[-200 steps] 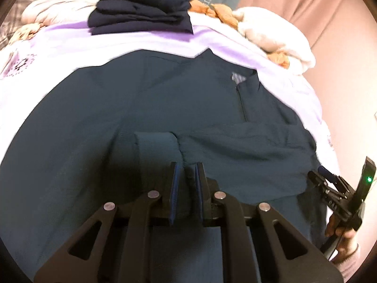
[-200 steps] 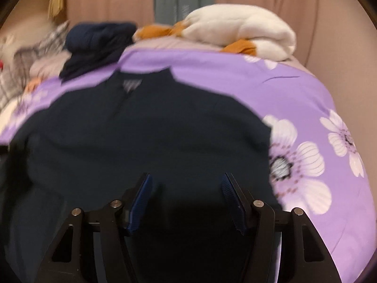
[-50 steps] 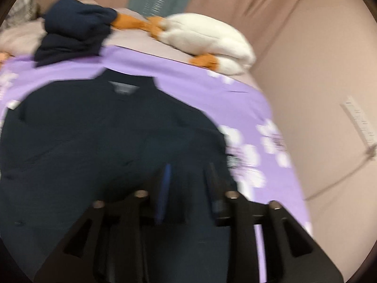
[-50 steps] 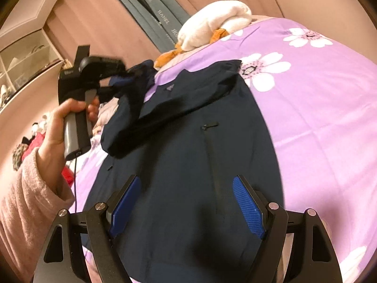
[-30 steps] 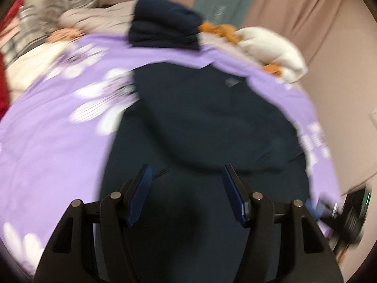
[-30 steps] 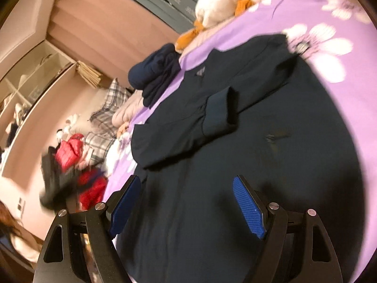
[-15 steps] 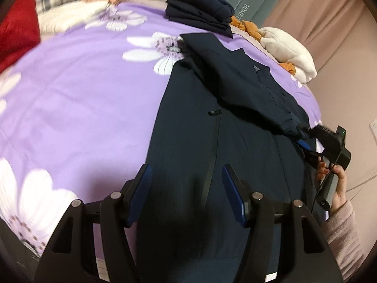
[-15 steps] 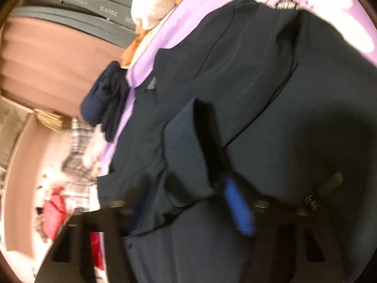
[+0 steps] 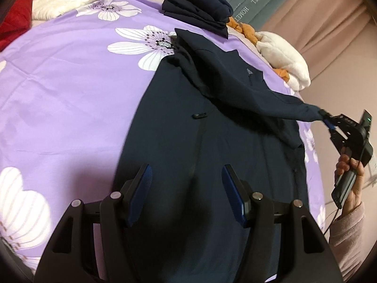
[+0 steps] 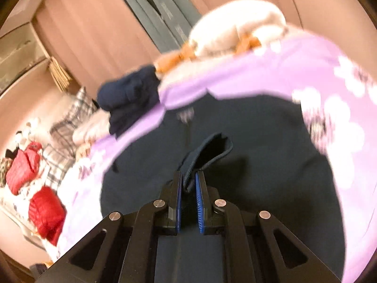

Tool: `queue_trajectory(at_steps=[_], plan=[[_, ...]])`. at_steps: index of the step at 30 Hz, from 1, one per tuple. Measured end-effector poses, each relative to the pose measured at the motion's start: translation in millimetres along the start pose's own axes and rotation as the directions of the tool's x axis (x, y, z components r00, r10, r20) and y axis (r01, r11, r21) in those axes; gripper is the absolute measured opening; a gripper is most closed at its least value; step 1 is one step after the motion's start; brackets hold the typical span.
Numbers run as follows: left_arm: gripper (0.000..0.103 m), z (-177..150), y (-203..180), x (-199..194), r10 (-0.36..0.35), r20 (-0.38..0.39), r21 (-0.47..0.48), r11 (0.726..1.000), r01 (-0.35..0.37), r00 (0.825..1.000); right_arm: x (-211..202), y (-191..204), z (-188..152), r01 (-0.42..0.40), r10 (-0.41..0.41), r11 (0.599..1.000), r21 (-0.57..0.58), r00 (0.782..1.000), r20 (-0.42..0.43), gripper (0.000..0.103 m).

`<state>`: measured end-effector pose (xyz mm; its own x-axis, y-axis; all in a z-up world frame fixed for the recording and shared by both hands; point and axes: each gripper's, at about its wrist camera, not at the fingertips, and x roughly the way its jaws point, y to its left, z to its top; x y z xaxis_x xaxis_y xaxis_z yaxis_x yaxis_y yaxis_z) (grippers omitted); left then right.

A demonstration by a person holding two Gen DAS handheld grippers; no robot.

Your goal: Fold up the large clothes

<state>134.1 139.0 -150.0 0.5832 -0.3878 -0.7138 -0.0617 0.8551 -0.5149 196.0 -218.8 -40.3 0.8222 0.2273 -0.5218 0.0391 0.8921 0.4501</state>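
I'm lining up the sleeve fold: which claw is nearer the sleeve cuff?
Right. The right claw is shut on the sleeve cuff, holding it above the jacket. The left claw hangs open over the jacket's lower body, apart from the cuff.

Both wrist cameras look closely along the shared jacket (image 9: 200, 146) toward the pillows (image 10: 235, 26).

dark navy zip jacket (image 9: 212, 146) spread flat on bed, one sleeve (image 9: 259, 99) pulled taut across chest, cuff (image 10: 207, 151) pinched
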Motion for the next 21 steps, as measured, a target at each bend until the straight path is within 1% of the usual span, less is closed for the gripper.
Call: queue_trajectory(at_steps=[1,3,5,6,7,8,9,10,11,12,14,16,18,21], plan=[[0.061,2.4,-0.9,3.0,-0.008,0.002,-0.017,1.0,0.008,1.0,-5.3,-1.5,5.0,-0.007,0.007,1.0,0.001,1.0,0.026,0.012],[0.061,7.2,-2.8,10.0,-0.024,0.006,-0.05,0.998,0.024,1.0,-20.1,-16.5,18.7,-0.015,0.013,1.0,0.022,0.995,0.1,0.012],[0.061,12.8,-4.7,18.1,-0.041,0.006,-0.078,0.996,0.041,0.999,-9.5,-38.1,25.6,0.0,-0.009,0.998,0.07,0.993,0.119,0.012],[0.061,16.1,-6.1,22.3,-0.048,0.004,-0.088,0.995,0.048,0.999,-5.9,-56.2,24.5,0.012,-0.024,0.994,0.106,0.993,0.114,0.012],[0.061,20.3,-7.9,28.4,-0.057,-0.001,-0.102,0.993,0.057,0.998,-2.7,-65.6,21.2,0.021,-0.035,0.992,0.126,0.994,0.104,0.012],[0.061,25.0,-10.1,34.3,-0.065,-0.007,-0.115,0.991,0.064,0.998,1.5,-83.2,16.1,0.036,-0.048,0.988,0.151,0.995,0.082,0.012],[0.061,31.1,-12.9,42.0,-0.076,-0.016,-0.126,0.989,0.074,0.997,9.7,-104.4,7.6,0.057,-0.066,0.982,0.182,0.997,0.046,0.012],[0.061,35.8,-15.1,47.0,-0.086,-0.018,-0.136,0.987,0.082,0.996,14.1,-115.3,1.1,0.068,-0.073,0.977,0.2,0.997,0.021,0.012],[0.061,42.8,-17.8,53.4,-0.094,-0.016,-0.148,0.985,0.09,0.995,24.3,-134.2,-10.8,0.068,-0.064,0.971,0.228,0.998,-0.025,0.012],[0.061,51.8,-20.6,61.2,-0.111,-0.014,-0.16,0.981,0.107,0.994,30.4,-143.4,-19.0,0.063,-0.052,0.968,0.242,0.997,-0.052,0.012],[0.061,66.9,-23.5,72.5,-0.129,-0.007,-0.187,0.974,0.125,0.992,37.4,-154.0,-30.9,0.054,-0.037,0.968,0.246,0.997,-0.073,0.013],[0.061,85.5,-25.6,87.1,-0.163,-0.001,-0.22,0.963,0.159,0.987,42.1,-153.8,-34.4,0.037,-0.019,0.969,0.245,0.997,-0.076,0.013],[0.062,104.3,-22.6,102.9,-0.193,0.021,-0.281,0.941,0.191,0.981,42.9,-153.5,-32.9,0.017,0.0,0.972,0.236,0.997,-0.072,0.013],[0.061,127.5,-13.9,128.3,-0.228,0.05,-0.377,0.897,0.23,0.972,40.4,-146.6,-26.9,0.016,0.0,0.978,0.209,0.997,-0.077,0.013]])
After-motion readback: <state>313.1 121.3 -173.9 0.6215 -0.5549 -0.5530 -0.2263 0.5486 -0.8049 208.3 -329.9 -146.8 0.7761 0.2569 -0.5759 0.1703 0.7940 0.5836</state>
